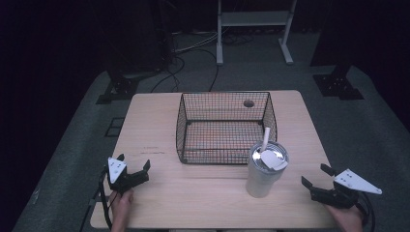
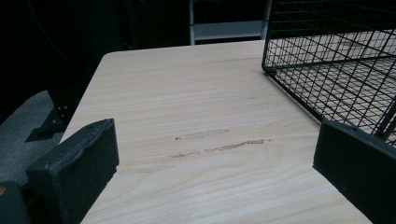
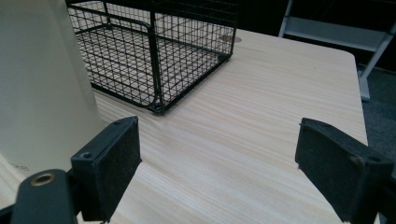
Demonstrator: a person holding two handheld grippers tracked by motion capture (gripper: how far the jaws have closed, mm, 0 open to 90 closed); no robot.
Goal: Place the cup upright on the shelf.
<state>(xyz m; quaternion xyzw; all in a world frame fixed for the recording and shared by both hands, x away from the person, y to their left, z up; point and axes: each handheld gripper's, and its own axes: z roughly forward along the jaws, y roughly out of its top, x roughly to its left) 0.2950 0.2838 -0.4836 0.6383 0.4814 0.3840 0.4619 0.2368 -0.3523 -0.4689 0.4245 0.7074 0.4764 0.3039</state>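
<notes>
White tumbler (image 1: pixel 265 170) just left of the right gripper (image 1: pixel 317 178), both grippers' jaws spread, left gripper (image 1: pixel 133 165) well apart.

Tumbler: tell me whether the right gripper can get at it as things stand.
Probably yes. The right gripper is open, and bare table lies between it and the tumbler; the basket sits behind, not between.

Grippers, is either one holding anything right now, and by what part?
Nothing is held. The left gripper and right gripper are both open over the table, with the tumbler standing untouched beside the wire basket.
</notes>
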